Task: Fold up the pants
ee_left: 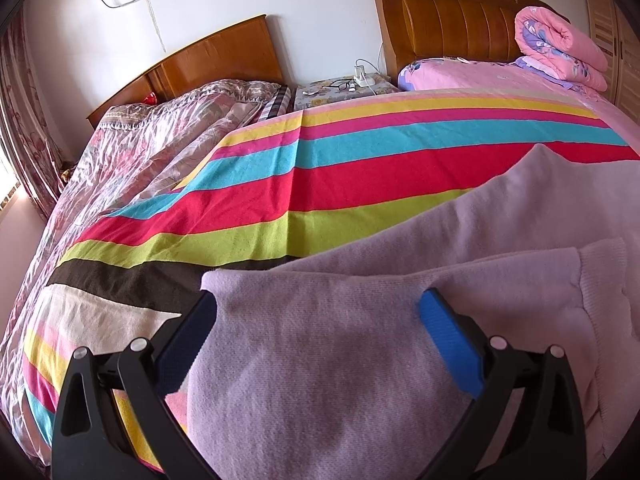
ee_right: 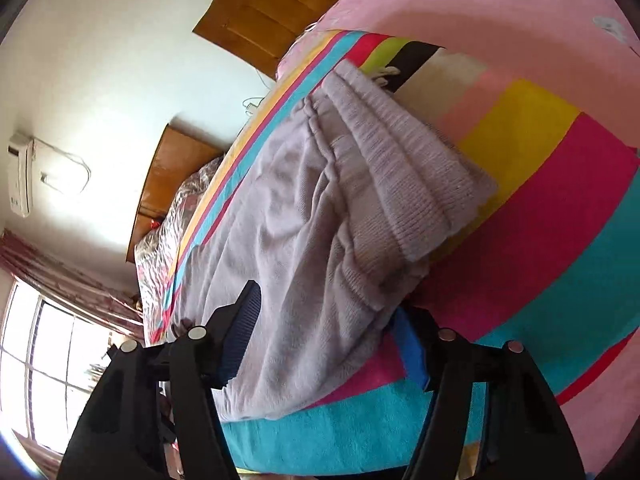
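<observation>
- Pants [ee_left: 328, 360], where do they lie?
- On the striped sheet [ee_left: 340, 184] that covers the bed, pale lilac knit. In the left wrist view the cloth fills the lower right and spreads away toward the pink bedding [ee_left: 500, 80]. In the right wrist view the ribbed waistband [ee_right: 408, 176] is at the far end, folded over in a thick layer.

- Left claw [ee_left: 320, 304], how does it stand?
- Wide. A fold of the pants bulges up between its two blue pads [ee_left: 448, 332], and the cloth touches both of them. Whether the pads press on it I cannot tell.

- And the right claw [ee_right: 328, 312]?
- Rolled on its side, at the near edge of the pants. One finger lies over the cloth, the other sits beneath it against the sheet, so the edge is between them. The jaws stand fairly wide, and whether they press on the cloth I cannot tell.

- Anything else on view?
- Two wooden headboards [ee_left: 460, 20] against the white wall, a rolled pink quilt [ee_left: 560, 44] by one, and a nightstand [ee_left: 344, 88] between the beds.
</observation>
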Demonstrator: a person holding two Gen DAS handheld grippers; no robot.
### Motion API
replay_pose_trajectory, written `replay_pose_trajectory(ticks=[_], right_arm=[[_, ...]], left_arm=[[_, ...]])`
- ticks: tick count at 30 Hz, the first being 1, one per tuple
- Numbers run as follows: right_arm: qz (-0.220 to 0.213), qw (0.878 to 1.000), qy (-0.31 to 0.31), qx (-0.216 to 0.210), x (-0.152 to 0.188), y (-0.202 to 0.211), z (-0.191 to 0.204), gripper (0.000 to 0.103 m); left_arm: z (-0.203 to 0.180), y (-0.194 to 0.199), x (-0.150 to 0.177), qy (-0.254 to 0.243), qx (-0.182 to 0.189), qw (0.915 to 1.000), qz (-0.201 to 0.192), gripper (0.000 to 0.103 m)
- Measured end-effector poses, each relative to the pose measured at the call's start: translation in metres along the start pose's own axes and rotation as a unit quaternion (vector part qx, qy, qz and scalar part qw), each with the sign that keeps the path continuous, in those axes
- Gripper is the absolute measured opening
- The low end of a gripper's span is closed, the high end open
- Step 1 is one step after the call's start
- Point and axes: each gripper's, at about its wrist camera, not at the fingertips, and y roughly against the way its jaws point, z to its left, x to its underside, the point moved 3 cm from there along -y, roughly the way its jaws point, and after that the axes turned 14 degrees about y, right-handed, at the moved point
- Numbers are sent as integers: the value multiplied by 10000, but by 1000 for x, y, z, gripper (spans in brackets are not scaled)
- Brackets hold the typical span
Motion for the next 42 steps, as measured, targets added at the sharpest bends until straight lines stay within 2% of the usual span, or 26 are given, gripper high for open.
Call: replay_pose_trajectory(ticks=[3, 5, 7, 9, 11, 12, 14, 16, 17, 18, 19, 21, 23, 24, 26, 28, 31, 34, 35, 36, 37, 39, 40, 42], right_arm=[[297, 9982, 520, 21, 6, -11, 21, 63], [174, 9985, 466, 243, 5, -10, 19, 51], [-83, 9997, 211, 130, 4, -8, 13, 36], [-204, 9994, 184, 224, 7, -11, 12, 32], [-391, 9985, 243, 296, 12, -10, 13, 30], [-481, 9983, 191, 270, 13, -11, 13, 29], [-721, 9973, 86, 119, 14, -8, 13, 27], [-941, 9954, 138, 104, 11, 0, 9, 24], [-1065, 9940, 218, 146, 8, 3, 15, 23], [-1192, 9918, 382, 253, 5, 7, 25, 23], [-1314, 9882, 668, 422, 0, 12, 40, 23], [-1556, 9722, 1556, 801, -9, 20, 88, 22], [-1671, 9471, 2540, 1030, -12, 20, 148, 22], [-1692, 9285, 3101, 1144, -9, 16, 184, 22], [-1630, 8806, 4260, 1283, 13, -3, 255, 22], [-1469, 8169, 5409, 1357, 56, -31, 320, 22], [-1110, 7117, 6824, 1243, 147, -81, 378, 22], [-294, 6104, 7837, 1112, 241, -141, 393, 20], [-128, 5820, 8037, 1230, 262, -158, 388, 20], [-271, 5548, 8188, 1452, 276, -168, 382, 20], [-466, 5449, 8235, 1509, 283, -168, 379, 20], [-405, 5696, 8086, 1416, 274, -164, 382, 20], [-442, 5750, 8053, 1376, 271, -160, 382, 19], [-580, 5782, 8026, 1348, 269, -155, 385, 19]], left_arm=[[-5, 27, -1, -20, 170, 9996, -231, 102], [-19, 53, 4, -162, 652, 9975, -235, 102], [-41, 76, 18, -564, 1119, 9920, -125, 102], [-63, 95, 37, -868, 1484, 9850, -143, 102], [-84, 101, 56, -1126, 1856, 9761, 12, 102], [-93, 97, 65, -1223, 1884, 9744, 97, 102], [-107, 76, 85, -1463, 1701, 9737, 400, 102], [-102, 68, 88, -1089, 1966, 9736, 390, 102], [-98, 65, 89, -940, 2059, 9726, 528, 102], [-93, 67, 88, -863, 2115, 9722, 507, 102], [-87, 74, 85, -797, 2128, 9732, 357, 102], [-60, 91, 71, -412, 2236, 9738, -42, 102], [-23, 101, 55, 164, 2175, 9755, -278, 102], [-2, 104, 47, 465, 2038, 9771, -388, 102], [39, 106, 36, 1074, 1937, 9739, -488, 102], [75, 108, 35, 1564, 1861, 9686, -530, 102], [116, 116, 40, 2014, 1837, 9603, -593, 102], [140, 122, 50, 2237, 2013, 9524, -493, 102], [145, 124, 54, 2309, 2162, 9477, -426, 102], [150, 125, 59, 2399, 2352, 9413, -339, 102], [153, 123, 62, 2491, 2510, 9351, -234, 102], [157, 124, 69, 2653, 2848, 9211, -55, 102], [157, 122, 71, 2744, 3131, 9092, 67, 102], [152, 120, 73, 2980, 3735, 8779, 308, 101]])
